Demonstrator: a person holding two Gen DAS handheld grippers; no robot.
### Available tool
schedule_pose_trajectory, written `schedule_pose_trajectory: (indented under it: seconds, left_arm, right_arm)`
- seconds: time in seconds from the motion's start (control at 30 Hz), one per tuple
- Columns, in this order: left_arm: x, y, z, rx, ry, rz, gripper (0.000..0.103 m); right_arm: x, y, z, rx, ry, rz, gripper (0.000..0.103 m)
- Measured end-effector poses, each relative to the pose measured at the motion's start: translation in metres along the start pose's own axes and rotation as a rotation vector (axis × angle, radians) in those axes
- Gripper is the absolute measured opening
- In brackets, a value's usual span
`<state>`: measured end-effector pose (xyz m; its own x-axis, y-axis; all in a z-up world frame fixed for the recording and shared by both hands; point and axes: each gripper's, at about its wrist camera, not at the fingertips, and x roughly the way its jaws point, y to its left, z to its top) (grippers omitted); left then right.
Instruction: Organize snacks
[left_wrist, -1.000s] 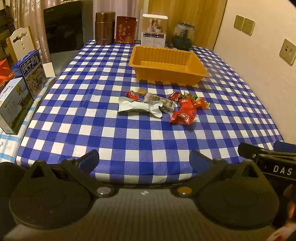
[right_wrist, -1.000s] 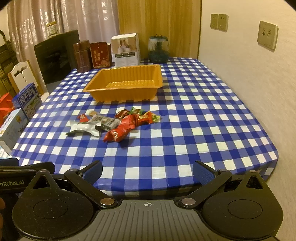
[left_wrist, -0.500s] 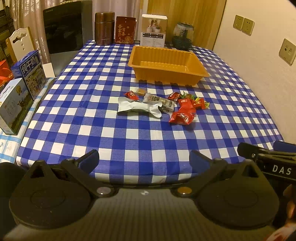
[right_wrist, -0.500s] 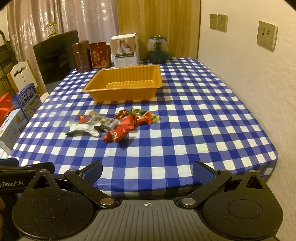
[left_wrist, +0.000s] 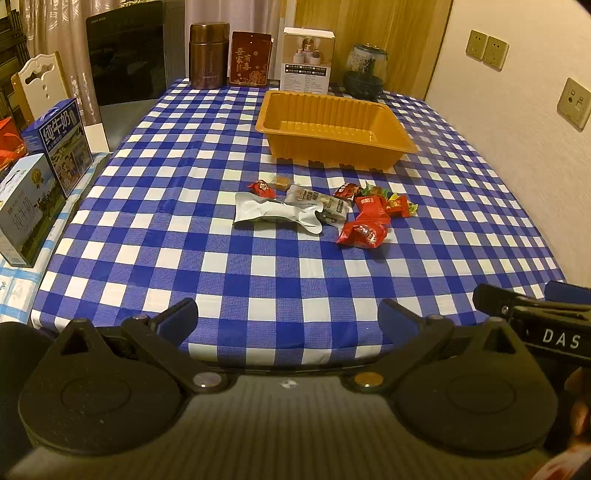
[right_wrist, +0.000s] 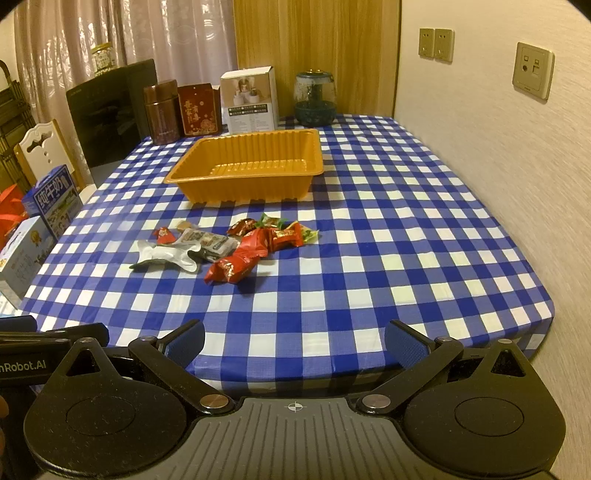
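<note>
Left gripper (left_wrist: 288, 319) hanging wide open at table's near edge, holding nothing. Right gripper (right_wrist: 294, 341) also gaping wide, nothing between fingers. Snack pile (left_wrist: 325, 208) lying on checked tablecloth (left_wrist: 207, 236) at 12 o'clock, well apart from both. Orange tray (left_wrist: 334, 136) sitting just beyond pile, nothing showing inside.

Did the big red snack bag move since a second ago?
No. The big red snack bag lies on the same checks, in front of the orange tray, beside the white packet.
</note>
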<state>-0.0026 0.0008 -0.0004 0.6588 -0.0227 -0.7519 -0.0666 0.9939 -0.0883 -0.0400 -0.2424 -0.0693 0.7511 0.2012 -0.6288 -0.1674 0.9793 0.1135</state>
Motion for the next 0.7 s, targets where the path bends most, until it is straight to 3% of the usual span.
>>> schedule_pose_trajectory:
  seconds: [0.7]
  left_arm:
    - [-0.0004, -0.0007, 0.0014, 0.002, -0.003, -0.004, 0.103]
  right_arm:
    - [-0.0001, 0.0005, -0.0001, 0.000, -0.001, 0.000, 0.103]
